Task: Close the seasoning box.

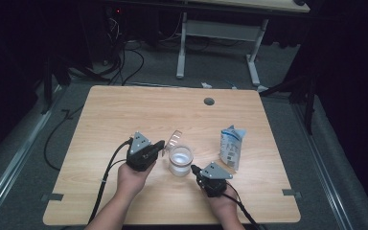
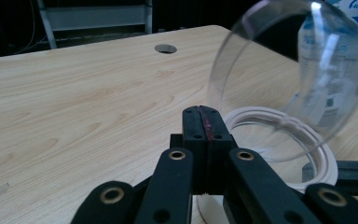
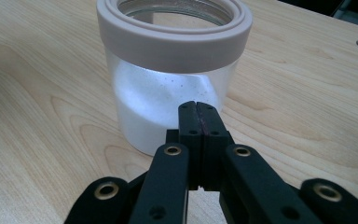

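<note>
While both grippers' fingers (image 2: pixel 203 122) are pressed together holding nothing, the jar (image 3: pixel 174 70) stands between them.

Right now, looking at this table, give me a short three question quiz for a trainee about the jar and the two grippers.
1. True or false: the jar holds a white powder.
2. Which stands to the right of the jar in the high view? A) a blue and white carton B) a red mug C) a metal spoon
3. How do the jaws of the left gripper and the right gripper stand?

Key:
1. True; the powder fills the lower part.
2. A.
3. Both shut with nothing between them; the clear lid stands tipped open above the jar's rim.
</note>
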`<action>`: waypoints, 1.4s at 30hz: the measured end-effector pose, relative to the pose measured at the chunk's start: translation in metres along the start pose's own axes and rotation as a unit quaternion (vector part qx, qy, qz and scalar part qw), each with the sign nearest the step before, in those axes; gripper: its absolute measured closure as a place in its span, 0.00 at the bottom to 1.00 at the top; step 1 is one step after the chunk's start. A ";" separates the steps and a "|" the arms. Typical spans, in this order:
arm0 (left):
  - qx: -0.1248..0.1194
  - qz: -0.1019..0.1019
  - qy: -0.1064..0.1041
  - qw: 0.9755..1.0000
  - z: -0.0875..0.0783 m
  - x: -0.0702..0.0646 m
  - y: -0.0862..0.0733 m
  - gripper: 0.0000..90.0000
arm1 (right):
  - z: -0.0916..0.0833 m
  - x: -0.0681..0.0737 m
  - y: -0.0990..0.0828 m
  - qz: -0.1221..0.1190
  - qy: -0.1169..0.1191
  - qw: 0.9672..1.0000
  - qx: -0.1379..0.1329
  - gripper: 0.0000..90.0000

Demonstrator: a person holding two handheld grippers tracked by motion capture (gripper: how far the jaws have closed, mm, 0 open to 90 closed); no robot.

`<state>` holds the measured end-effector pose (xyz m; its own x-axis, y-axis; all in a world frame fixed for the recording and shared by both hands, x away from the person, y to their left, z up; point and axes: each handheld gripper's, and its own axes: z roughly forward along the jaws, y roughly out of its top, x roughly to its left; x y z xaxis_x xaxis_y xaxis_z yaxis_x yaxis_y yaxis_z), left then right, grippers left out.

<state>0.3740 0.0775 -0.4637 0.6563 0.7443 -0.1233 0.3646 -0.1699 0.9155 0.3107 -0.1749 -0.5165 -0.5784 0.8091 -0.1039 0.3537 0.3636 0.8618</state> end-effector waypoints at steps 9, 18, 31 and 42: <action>0.008 -0.004 0.005 1.000 -0.002 0.004 -0.009 1.00 | -0.002 -0.002 -0.003 0.004 0.001 1.000 0.002 1.00; 0.024 0.011 0.020 0.999 -0.019 0.013 -0.030 1.00 | -0.003 -0.002 -0.005 0.005 0.001 1.000 0.002 1.00; 0.072 0.040 0.087 0.993 -0.064 0.053 -0.072 0.65 | 0.002 -0.020 0.008 0.017 -0.021 1.000 -0.001 1.00; 0.069 0.001 0.112 0.991 -0.084 0.078 -0.092 0.45 | 0.014 -0.021 0.023 0.012 -0.035 0.999 0.004 1.00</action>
<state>0.3367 0.2053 -0.5252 0.5004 0.8656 -0.0187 0.4603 -0.2477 0.8525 0.3410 -0.1774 -0.5015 -0.5163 0.8483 -0.1174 0.3736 0.3464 0.8605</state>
